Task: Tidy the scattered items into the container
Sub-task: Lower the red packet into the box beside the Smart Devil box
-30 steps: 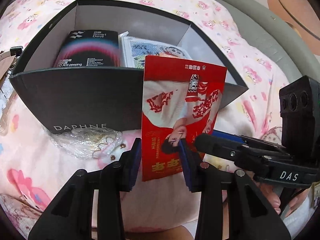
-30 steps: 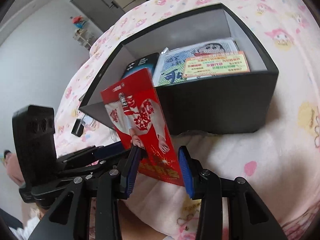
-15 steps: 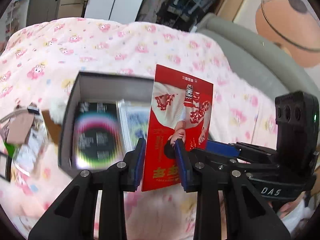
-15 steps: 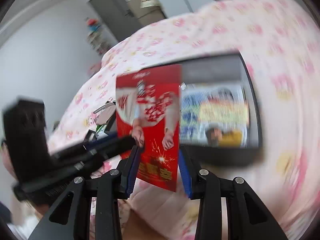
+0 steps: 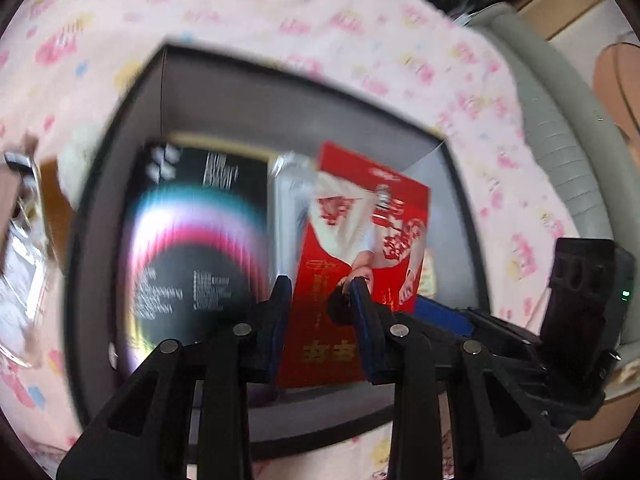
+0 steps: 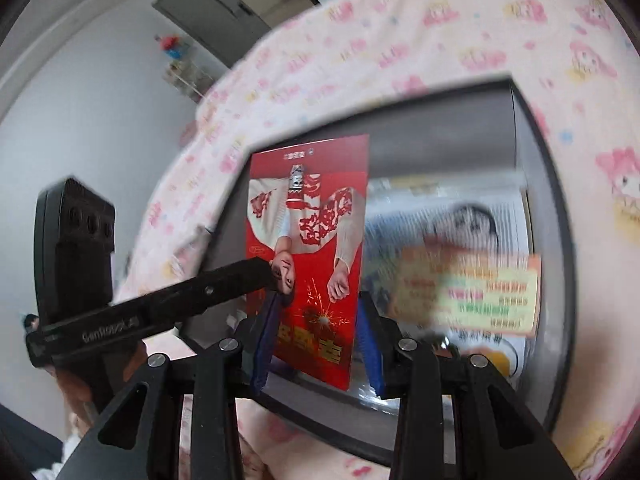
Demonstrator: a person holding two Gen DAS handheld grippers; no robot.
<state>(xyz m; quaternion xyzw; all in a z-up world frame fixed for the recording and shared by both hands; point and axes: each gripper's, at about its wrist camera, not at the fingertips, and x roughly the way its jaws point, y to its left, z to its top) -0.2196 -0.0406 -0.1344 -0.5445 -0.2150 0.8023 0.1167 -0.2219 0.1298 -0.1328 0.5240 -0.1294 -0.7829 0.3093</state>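
A red printed card (image 5: 360, 248) with a woman's picture stands upright between the fingers of both grippers, over the open dark box (image 5: 280, 96). My left gripper (image 5: 320, 312) has its blue pads against the card's two edges. My right gripper (image 6: 316, 332) also brackets the card (image 6: 316, 248), with small gaps at the pads. The box (image 6: 552, 184) holds a black phone-film pack (image 5: 196, 240), a printed sleeve (image 6: 452, 216) and a yellow-orange ticket (image 6: 468, 288).
The box sits on a pink cartoon-print bedspread (image 5: 280, 12). A clear plastic bag with small items (image 5: 24, 248) lies left of the box. A grey padded bed edge (image 5: 568, 128) runs at the right. A wall and a door (image 6: 208, 8) lie beyond the bed.
Both grippers have carried the red card from the bedspread in front of the box up and forward. It is now over the box's inside. The view is blurred by motion.
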